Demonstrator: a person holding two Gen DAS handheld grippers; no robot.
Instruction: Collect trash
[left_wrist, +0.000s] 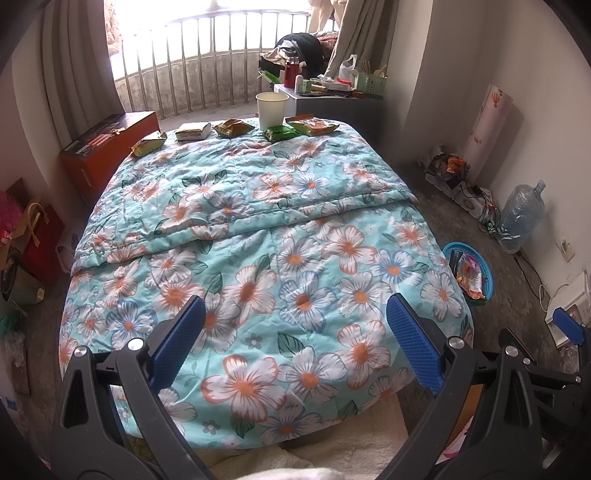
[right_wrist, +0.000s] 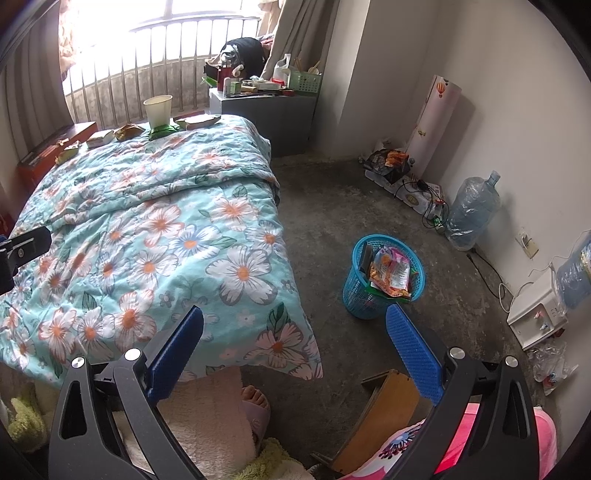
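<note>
Along bed's far edge, wrappers (left_wrist: 232, 128), paper cup (left_wrist: 272, 110) — perhaps empty, both grippers agape

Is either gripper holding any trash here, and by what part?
Nothing is held: the left gripper and the right gripper are both open and empty.

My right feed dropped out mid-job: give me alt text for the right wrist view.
The open right gripper hovers, empty, over the bed's foot corner, with a blue basket of wrappers on the floor ahead. A paper cup and snack packets line the floral quilt's far end.

Wrappers (left_wrist: 231, 128) and cup (left_wrist: 272, 109) on bed's (left_wrist: 280, 236) far end; basket (right_wrist: 384, 282) on floor right.
</note>
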